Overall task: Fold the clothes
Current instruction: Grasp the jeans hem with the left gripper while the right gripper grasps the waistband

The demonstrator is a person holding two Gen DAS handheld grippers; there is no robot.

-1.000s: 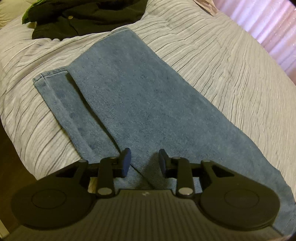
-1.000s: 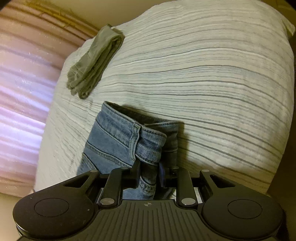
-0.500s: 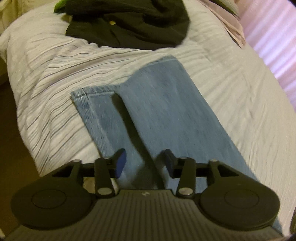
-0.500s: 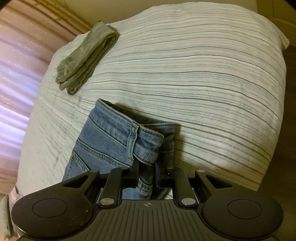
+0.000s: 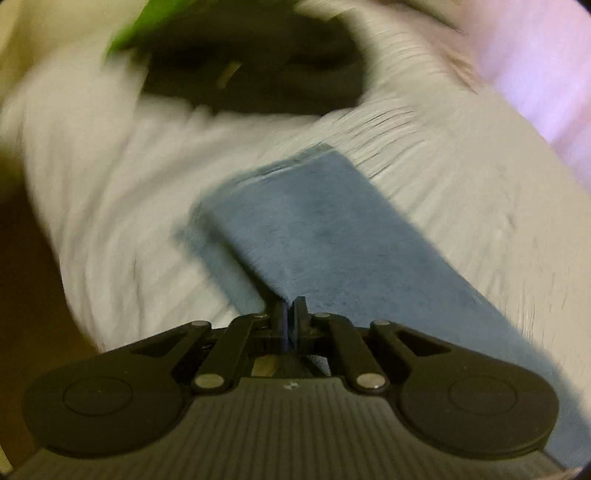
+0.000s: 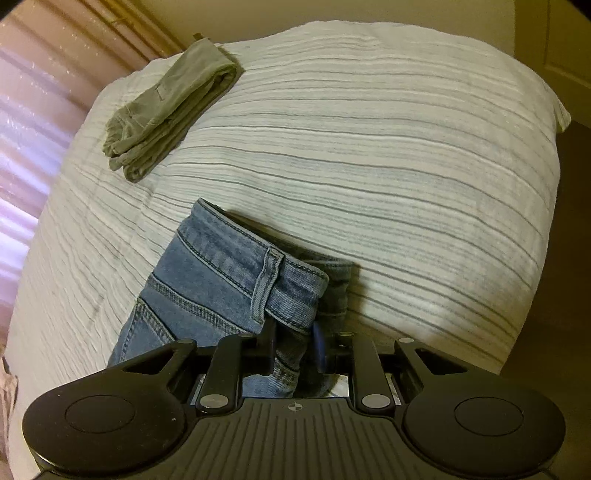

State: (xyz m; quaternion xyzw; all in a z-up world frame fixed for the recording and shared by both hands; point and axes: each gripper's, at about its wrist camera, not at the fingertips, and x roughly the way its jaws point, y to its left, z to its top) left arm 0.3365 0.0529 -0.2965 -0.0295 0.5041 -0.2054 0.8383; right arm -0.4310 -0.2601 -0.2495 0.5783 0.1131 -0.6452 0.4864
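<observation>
A pair of light blue jeans (image 5: 332,229) lies folded lengthwise on the striped bedspread (image 5: 129,184), the leg hem toward the far end. My left gripper (image 5: 291,306) is shut on the near edge of the folded leg; this view is blurred by motion. In the right wrist view the jeans' waistband (image 6: 236,273), with its belt loop, sits between the fingers of my right gripper (image 6: 293,336). Those jaws are opening slightly, but the pads still press on the denim, which is lifted a little off the bedspread (image 6: 369,166).
A dark garment (image 5: 258,74) with something green (image 5: 136,26) lies beyond the leg hem. A folded grey garment (image 6: 166,107) rests near the bed's far left corner. Pink curtains (image 6: 26,147) hang along one side; brown floor (image 5: 29,277) borders the other.
The left jaws, open over the leg half a second ago, have shut on its edge, and the view swung toward the dark garment. The right gripper has lifted slightly with the waistband.
</observation>
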